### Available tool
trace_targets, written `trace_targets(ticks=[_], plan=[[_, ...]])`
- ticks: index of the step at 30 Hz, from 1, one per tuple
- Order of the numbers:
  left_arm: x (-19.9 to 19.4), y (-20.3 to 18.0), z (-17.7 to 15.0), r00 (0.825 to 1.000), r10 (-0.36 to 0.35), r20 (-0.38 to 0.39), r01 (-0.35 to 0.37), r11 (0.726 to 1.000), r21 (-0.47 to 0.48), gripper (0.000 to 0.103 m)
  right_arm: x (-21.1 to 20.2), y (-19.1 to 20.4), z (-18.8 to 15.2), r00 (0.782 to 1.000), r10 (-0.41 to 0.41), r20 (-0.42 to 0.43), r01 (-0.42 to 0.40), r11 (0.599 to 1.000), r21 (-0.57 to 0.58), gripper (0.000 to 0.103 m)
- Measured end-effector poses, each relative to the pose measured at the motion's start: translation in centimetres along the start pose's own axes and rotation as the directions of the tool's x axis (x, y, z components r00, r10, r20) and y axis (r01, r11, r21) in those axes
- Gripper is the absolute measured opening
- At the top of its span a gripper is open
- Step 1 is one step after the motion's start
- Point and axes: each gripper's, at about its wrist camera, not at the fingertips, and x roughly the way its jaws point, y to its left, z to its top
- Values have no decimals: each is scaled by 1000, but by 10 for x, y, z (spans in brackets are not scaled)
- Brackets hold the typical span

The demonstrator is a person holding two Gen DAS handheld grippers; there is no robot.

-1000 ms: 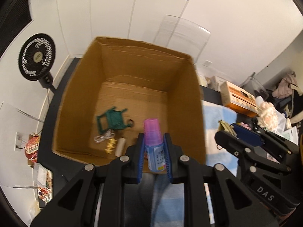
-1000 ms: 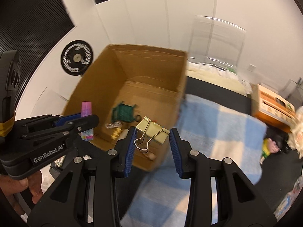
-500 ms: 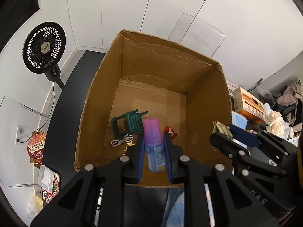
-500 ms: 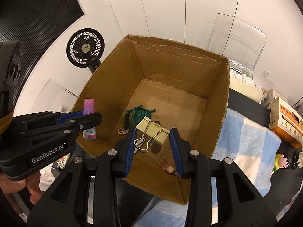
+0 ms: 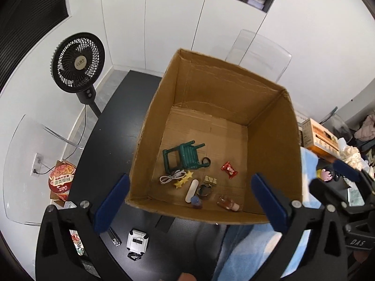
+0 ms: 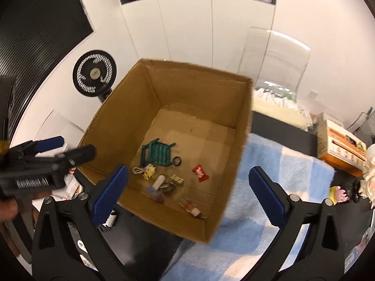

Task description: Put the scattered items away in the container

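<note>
An open cardboard box stands on the black table. Inside lie a green toy chair, a white cable, yellow stars, a red sweet and other small items. The purple-capped bottle lies near the front wall, with the gold binder clip close by. My left gripper hangs above the box's front edge, jaws opening wide, nothing between them. My right gripper is likewise opening and empty.
A black standing fan and a clear chair stand behind the box. A blue checked towel lies to its right, with an orange carton and a figurine beyond. A white device and a noodle cup sit at the left.
Both grippers have gone from shut to wide open. The bottle has left the left jaws and the binder clip the right jaws; both now lie inside the box.
</note>
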Motion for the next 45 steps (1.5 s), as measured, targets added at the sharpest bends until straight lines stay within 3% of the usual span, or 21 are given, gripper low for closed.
trace_targets(ticks=[4,13,23,32,38,45], plan=[[-9,-23,-20,999,-38,7,38,998,44,103,-22,-28,-36,999,-37,5,37,998,54,103],[-17,-133,-83,991,-119,-60,129,975,183,103,-77,-100,-106,991,-132,-20,133,968,211,103],[-56,-210,-135,998,-37,-46,48,965,259,103,-140,-143,-150,980,-189,-56,197,938,284,103],[-91,-237,-177,997,-13,-70,32,962,271,103,-184,-155,-202,978,-178,-107,202,931,303,103],[-131,-237,-192,999,13,-41,-2,963,269,103,-216,-145,-211,983,-153,-101,177,938,297,103],[-146,-228,-202,998,12,-66,7,963,270,103,-231,-133,-211,979,-169,-115,195,942,272,103]])
